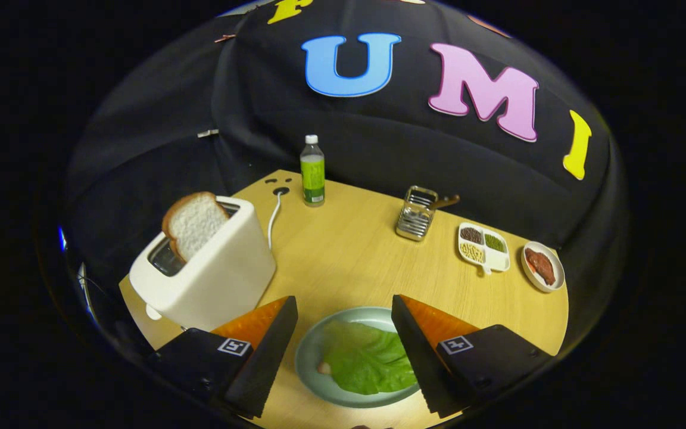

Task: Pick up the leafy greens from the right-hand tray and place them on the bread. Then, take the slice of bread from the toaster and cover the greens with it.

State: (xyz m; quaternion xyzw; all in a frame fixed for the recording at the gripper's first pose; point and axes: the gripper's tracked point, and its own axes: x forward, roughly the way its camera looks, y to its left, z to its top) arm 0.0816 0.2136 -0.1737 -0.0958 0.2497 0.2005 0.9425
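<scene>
A green lettuce leaf (367,363) lies flat on a pale green round plate (310,357) on the wooden table. My gripper (343,301) hovers above the plate and is open, its two black fingers (262,351) standing either side of the leaf with nothing held. The right finger hides part of the leaf and the plate's rim. Beyond the left finger stands a white toaster (218,277) with a slice of bread (194,223) sticking up, tilted, out of its slot.
At the back of the table stands a green-labelled bottle (312,171), with the toaster's white cord (273,217) next to it. Further right are a metal rack (416,213), a divided white dish of beans (483,247) and a small plate of meat (542,266).
</scene>
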